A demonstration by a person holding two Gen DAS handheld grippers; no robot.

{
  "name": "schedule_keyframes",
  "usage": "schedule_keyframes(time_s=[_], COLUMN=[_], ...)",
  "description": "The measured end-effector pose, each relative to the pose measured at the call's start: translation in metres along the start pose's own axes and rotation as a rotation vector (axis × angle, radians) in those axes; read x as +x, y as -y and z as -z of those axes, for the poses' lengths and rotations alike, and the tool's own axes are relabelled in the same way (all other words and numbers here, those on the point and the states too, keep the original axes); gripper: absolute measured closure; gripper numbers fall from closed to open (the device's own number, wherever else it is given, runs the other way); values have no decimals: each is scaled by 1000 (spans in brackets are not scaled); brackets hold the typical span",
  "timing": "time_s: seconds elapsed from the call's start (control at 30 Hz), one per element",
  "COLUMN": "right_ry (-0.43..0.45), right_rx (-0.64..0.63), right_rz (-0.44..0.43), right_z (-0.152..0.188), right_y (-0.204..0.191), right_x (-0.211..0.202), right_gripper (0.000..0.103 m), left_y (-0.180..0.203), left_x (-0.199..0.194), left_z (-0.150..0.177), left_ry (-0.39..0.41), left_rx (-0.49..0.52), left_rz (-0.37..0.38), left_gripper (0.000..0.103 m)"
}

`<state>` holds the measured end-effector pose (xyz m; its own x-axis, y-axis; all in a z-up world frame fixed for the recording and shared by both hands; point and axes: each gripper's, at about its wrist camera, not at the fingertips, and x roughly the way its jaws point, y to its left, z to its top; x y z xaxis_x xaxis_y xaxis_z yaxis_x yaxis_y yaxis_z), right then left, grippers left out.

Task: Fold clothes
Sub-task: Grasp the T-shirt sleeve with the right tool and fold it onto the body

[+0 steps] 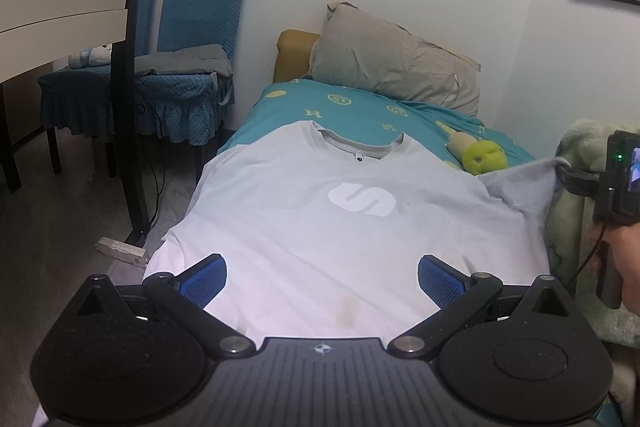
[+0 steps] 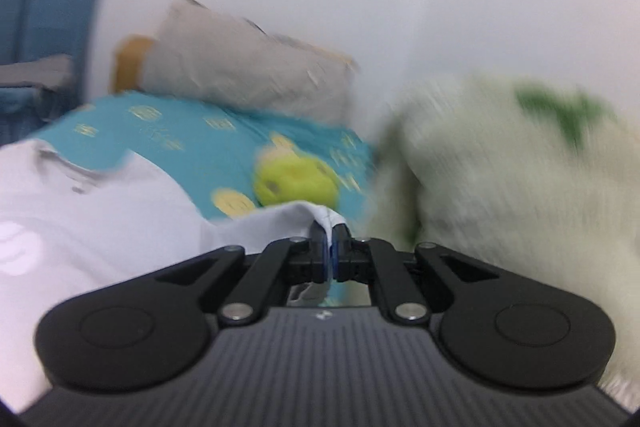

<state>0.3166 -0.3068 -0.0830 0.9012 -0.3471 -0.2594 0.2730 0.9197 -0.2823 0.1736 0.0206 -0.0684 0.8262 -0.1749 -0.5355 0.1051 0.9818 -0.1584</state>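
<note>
A pale grey T-shirt (image 1: pixel 340 227) with a white S logo lies face up on the bed, collar toward the pillow. My left gripper (image 1: pixel 322 277) hovers over its lower hem, open, blue pads wide apart with nothing between them. My right gripper (image 2: pixel 330 251) is shut on the T-shirt's right sleeve (image 2: pixel 296 217). The cloth is pinched between the pads and lifted off the bed. In the left wrist view the raised sleeve (image 1: pixel 520 183) stretches to the right gripper (image 1: pixel 564 167) at the right edge, held by a hand (image 1: pixel 628 267).
A teal patterned sheet (image 1: pixel 360 111) covers the bed, with a grey pillow (image 1: pixel 396 67) at its head. A yellow-green plush toy (image 1: pixel 482 155) lies by the sleeve. A fluffy pale green blanket (image 2: pixel 500 187) is piled on the right. Blue-covered chairs (image 1: pixel 192 39) and a table (image 1: pixel 60 7) stand left.
</note>
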Motion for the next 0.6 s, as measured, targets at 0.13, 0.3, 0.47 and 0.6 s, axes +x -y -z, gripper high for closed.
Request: schedule_keyframes(time_s=[0.13,0.3,0.47,0.6], right_ry=[120,114,-114,-154], right_rx=[-174,-380,-283,-79], right_rz=[-159,-380,-518,-598], right_z=[-6,31,42,27], right_y=[-69,-146,-153,-125], right_x=[-39,-64,-44,-49], right_gripper=[98,97,49,8], left_y=[-3,-8,-9,-7], left_x=[1,-1,-3,-3], left_z=[-2,-2,-2,-2], left_ry=[0,6,27,40], left_rx=[-10,-16,7,27], left_rz=[-4,-13,-38,-47], left_gripper=[0,0,0,0])
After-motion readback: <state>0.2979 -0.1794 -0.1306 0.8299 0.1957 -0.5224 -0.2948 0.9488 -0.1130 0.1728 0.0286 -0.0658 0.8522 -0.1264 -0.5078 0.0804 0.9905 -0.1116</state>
